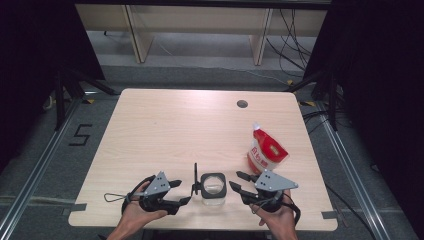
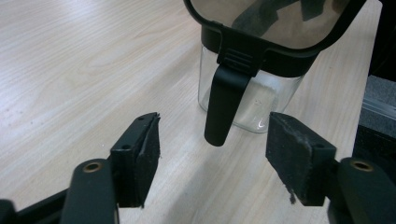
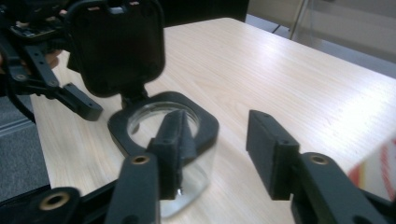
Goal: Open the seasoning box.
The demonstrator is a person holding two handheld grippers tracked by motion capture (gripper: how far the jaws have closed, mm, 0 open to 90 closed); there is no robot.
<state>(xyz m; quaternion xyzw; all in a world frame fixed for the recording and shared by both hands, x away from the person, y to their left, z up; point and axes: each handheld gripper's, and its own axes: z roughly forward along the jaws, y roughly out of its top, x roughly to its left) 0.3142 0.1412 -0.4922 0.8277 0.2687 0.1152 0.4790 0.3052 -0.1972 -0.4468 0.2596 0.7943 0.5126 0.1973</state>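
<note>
Standing near the front edge of the worktop [image 1: 165, 125], the clear jar [image 1: 213, 192] sits between our two tools with its hinged black lid [image 1: 196, 179] swung up on the left side. We hold the left hand-held gripper [image 1: 184, 192] just left of the jar, jaws spread, the lid's latch tab [image 2: 224, 105] hanging between them. Our right hand-held gripper [image 1: 239, 182] waits just right of the jar, jaws also spread and gripping nothing. A red and white pouch [image 1: 266, 150] lies farther right.
</note>
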